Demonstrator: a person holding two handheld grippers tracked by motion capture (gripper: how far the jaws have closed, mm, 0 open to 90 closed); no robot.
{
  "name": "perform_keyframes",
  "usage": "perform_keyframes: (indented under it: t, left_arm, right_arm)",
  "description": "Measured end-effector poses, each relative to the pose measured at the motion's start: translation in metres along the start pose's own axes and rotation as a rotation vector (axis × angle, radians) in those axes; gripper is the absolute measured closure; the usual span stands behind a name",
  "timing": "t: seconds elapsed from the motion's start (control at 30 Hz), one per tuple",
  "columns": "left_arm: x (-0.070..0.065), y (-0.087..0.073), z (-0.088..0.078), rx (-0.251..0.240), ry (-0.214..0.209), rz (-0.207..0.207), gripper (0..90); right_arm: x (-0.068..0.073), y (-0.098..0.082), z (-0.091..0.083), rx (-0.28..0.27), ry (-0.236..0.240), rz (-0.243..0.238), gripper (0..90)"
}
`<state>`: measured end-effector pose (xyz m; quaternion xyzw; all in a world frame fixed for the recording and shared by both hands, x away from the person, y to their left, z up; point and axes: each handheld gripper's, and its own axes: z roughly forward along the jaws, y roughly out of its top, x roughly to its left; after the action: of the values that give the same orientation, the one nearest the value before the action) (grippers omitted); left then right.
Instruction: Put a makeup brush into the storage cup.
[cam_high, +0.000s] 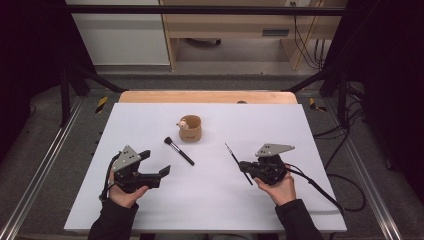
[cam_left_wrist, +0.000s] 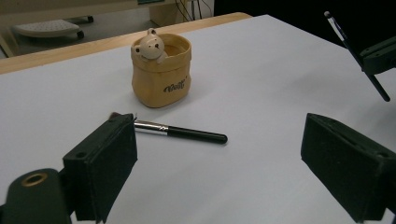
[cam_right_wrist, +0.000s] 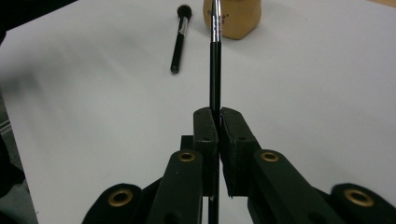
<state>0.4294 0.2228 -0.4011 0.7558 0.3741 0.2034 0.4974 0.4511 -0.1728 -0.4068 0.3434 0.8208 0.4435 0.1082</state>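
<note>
**Thin brush clamped, fat brush lying on the sheet**

We see a thin black brush (cam_right_wrist: 215, 60) with a silver collar, pinched partway along its handle between the shut jaws of the right gripper (cam_right_wrist: 218, 122), lifted off the white sheet and sticking out both ends. In the high view its tip points up-left toward the tan cup (cam_high: 190, 128), which has a little bear at the rim. A second brush (cam_high: 179, 151), black handle, silver collar, dark fluffy head, lies flat and slanted just in front of the cup.
</note>
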Motion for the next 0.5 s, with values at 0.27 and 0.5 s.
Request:
perform_keyframes:
  t: [0.27, 0.5]
  left_arm:
    - [-0.0051, 0.0018, 0.0013, -0.014, -0.019, -0.009, 10.4]
    - [-0.0093, 0.0033, 0.0027, -0.019, -0.028, -0.015, 10.5]
  right_arm:
    - [0.0051, 0.0015, 0.0002, -0.044, 0.022, -0.016, 85.6]
    - [0.0098, 0.003, 0.003, -0.047, 0.026, -0.025, 85.6]
